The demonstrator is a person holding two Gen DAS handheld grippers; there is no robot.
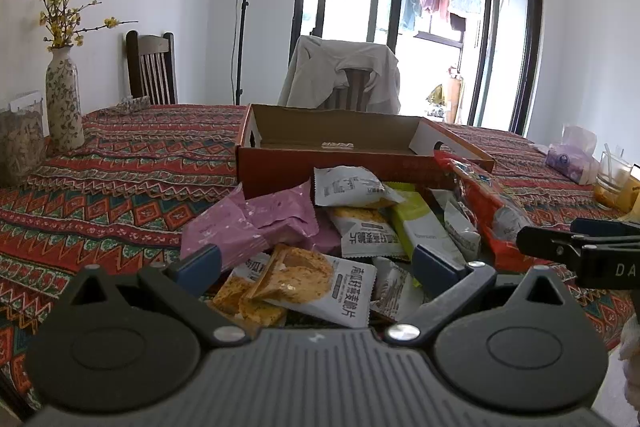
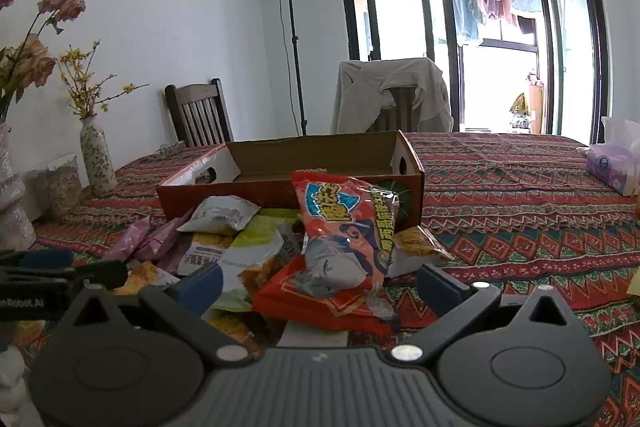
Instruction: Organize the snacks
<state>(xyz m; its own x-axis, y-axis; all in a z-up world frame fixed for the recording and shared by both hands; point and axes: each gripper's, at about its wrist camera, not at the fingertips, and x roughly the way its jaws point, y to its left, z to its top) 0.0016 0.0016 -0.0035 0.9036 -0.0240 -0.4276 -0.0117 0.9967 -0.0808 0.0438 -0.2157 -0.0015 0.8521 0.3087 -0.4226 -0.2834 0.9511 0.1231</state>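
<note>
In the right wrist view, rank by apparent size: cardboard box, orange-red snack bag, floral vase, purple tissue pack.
1. cardboard box
2. orange-red snack bag, enlarged by nearness
3-4. floral vase and purple tissue pack look alike

Left wrist view: low over the tabletop (image 1: pixel 120 155), facing the snack pile (image 1: pixel 320 239) at close range, toward the cardboard box (image 1: pixel 340 143). Right wrist view: same heading, set further right. Shared: pile, box (image 2: pixel 288 163), draped chair (image 2: pixel 392 95), balcony doors.
</note>
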